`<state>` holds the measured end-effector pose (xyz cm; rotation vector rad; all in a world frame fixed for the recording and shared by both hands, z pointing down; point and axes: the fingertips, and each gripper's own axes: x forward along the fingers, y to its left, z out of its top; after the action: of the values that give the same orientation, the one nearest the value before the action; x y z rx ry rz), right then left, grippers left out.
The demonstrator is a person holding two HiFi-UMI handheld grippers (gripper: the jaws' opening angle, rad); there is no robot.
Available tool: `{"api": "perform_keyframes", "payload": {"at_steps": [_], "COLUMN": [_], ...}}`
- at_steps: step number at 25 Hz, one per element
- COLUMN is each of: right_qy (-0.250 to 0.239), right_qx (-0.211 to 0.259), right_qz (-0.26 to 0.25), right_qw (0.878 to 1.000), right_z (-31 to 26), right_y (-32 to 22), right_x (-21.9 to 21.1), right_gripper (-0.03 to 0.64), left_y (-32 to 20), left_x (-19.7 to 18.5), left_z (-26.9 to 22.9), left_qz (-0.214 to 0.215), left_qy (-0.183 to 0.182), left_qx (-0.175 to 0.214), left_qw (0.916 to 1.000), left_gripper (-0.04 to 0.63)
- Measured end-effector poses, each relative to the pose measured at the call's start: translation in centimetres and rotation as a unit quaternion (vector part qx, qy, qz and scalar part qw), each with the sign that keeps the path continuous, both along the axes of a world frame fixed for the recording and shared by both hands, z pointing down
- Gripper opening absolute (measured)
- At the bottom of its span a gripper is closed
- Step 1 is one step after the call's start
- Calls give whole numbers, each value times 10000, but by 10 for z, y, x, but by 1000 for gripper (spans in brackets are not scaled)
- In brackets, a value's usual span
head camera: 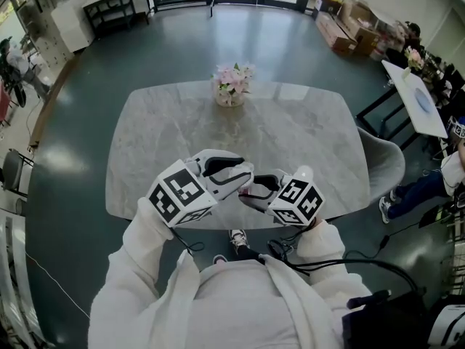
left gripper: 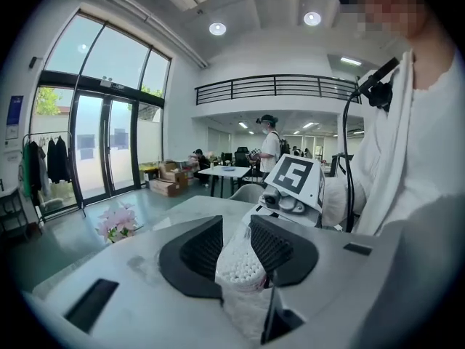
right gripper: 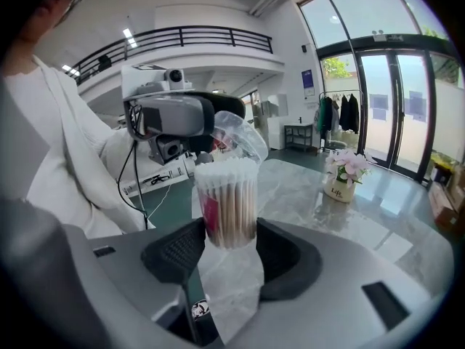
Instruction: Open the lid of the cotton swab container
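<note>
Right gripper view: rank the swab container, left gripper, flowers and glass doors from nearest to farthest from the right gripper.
1. Swab container, clamped in the right gripper.
2. Left gripper, just behind it, on the lid.
3. Flowers, farther back at right, on the table.
4. Glass doors, far right, across the room.

The left gripper [left gripper: 236,249] is holding the lid [right gripper: 243,138] above the container [right gripper: 227,202] in the right gripper [right gripper: 229,244] — flowers [head camera: 230,86] are standing behind, on the table [head camera: 305,137].
</note>
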<state>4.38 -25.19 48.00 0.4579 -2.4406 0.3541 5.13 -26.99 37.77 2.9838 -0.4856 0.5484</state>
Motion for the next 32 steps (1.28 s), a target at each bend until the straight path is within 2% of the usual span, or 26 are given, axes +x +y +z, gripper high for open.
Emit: {"api": "perform_keyframes", "payload": {"at_steps": [4, 7, 12, 18, 26, 28, 32], "right_qy": [-115, -253, -479, -591, -689, -720, -864], "right_qx": [225, 397, 567, 536, 409, 299, 93], "right_qz": [-192, -249, -359, -454, -427, -318, -85], "right_qw": [9995, 9986, 9966, 9958, 9959, 9964, 9962], "right_z": [-2, -2, -3, -1, 1, 4, 0], "right_y": [4, 4, 5, 6, 7, 4, -4], "right_x": [-4, -8, -8, -8, -7, -5, 0], "right_gripper": [276, 275, 275, 273, 273, 273, 273], "left_y": [-3, -9, -25, -44, -57, -56, -51], "left_x": [-1, -3, -4, -2, 0, 2, 8], "left_z": [-9, -10, -12, -6, 5, 3, -6], "left_qz": [79, 42, 67, 14, -79, -7, 63], "left_qy": [57, 132, 402, 717, 859, 887, 805], "left_qx": [-260, -627, -1378, -1815, -2057, -1971, -1525], "left_qw": [9996, 9979, 9896, 9808, 9748, 9764, 9850], "left_gripper": [104, 100, 100, 100, 97, 98, 98]}}
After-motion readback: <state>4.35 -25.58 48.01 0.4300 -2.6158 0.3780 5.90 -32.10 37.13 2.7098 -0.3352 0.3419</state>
